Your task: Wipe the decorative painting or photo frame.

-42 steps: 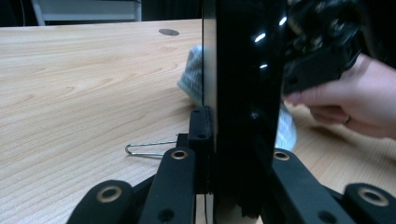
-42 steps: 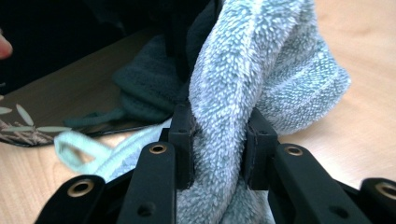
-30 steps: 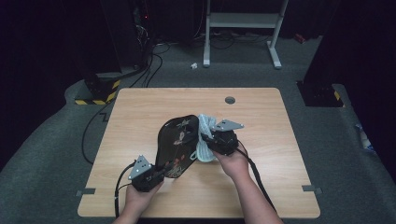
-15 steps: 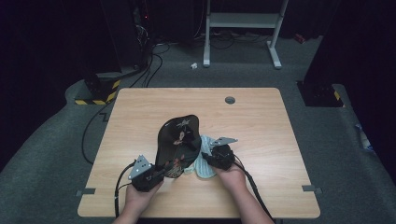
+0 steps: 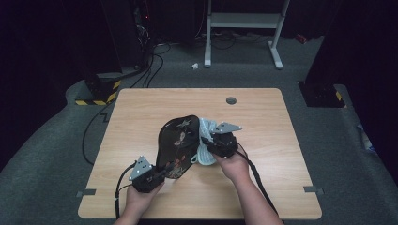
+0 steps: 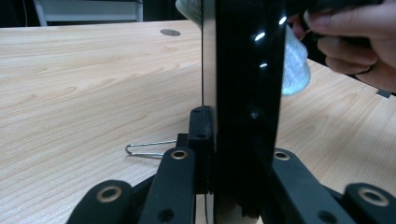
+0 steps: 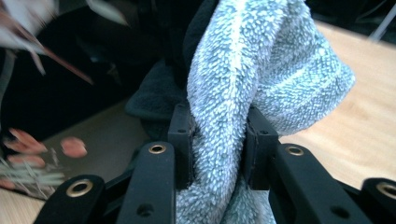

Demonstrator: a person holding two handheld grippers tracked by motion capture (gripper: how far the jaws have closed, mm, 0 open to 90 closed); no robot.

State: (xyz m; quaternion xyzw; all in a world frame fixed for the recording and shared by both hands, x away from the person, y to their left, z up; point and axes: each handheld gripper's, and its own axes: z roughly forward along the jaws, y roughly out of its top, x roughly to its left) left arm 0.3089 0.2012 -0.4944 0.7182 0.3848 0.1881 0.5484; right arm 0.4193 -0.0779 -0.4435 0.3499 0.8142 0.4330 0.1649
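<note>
Left gripper [image 5: 157, 174]: nearest the table's front edge; jaws clamped on the bottom rim of the black tray [image 5: 177, 140], seen edge-on between the jaws in the left gripper view.
Tray: dark lacquered, floral pattern, tilted up off the table [image 5: 141, 112], held only at that one rim.
Risk, tray: glossy surface, narrow bite; sideways push from wiping likely to pivot or slide the tray out of the jaws.
Right gripper [image 5: 217, 140]: just beyond, beside the tray's right edge; jaws pinched on a bunched fold of the pale blue cloth [image 7: 261, 84].
Cloth: pressed against the tray's right side, part hanging loose below the jaws.
Risk, cloth: thick pile, loose bunch; may creep out of the pinch under drag, or snag on the rim.
Wire clip [image 6: 149, 148]: on the table close under the tray; could be struck if the tray drops.
Far edge: cable hole [image 5: 231, 100], well apart, no concern.
</note>
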